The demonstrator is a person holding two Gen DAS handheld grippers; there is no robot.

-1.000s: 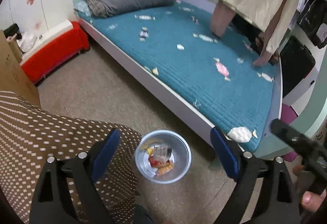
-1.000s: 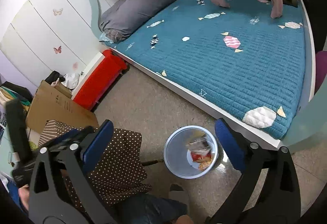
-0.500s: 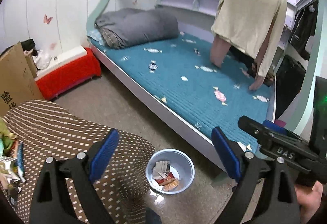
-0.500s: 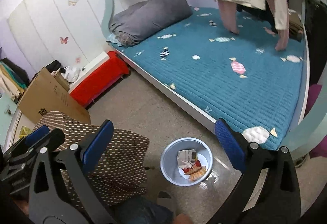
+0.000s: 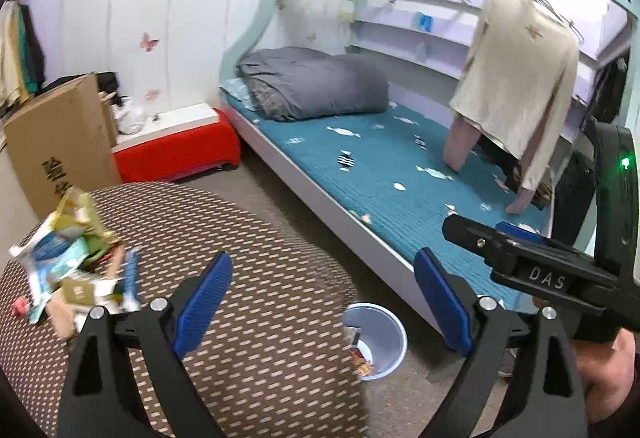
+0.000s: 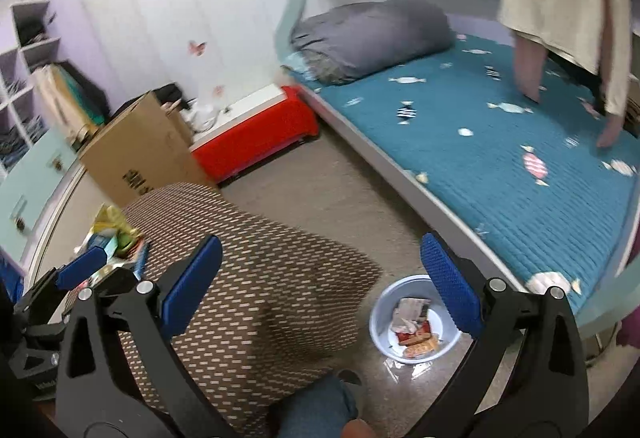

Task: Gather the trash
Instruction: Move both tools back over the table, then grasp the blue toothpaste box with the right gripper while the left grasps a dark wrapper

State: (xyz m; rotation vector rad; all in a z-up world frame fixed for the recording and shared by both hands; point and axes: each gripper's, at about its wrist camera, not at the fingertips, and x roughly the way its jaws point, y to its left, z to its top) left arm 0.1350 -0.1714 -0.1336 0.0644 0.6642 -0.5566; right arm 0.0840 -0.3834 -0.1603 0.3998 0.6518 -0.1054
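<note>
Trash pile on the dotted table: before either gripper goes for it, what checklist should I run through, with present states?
1. Left gripper jaws wide and empty: ok.
2. Right gripper jaws wide and empty: ok.
3. Trash pile in view on the dotted table, at its left end: ok.
4. Single piece singled out to grasp: cannot tell; the pile is blurred and overlapping.
5. Bin on the floor, open, with room above the wrappers inside: ok.
6. Grippers apart from each other: ok; the right gripper sits off to the right in the left wrist view.
</note>
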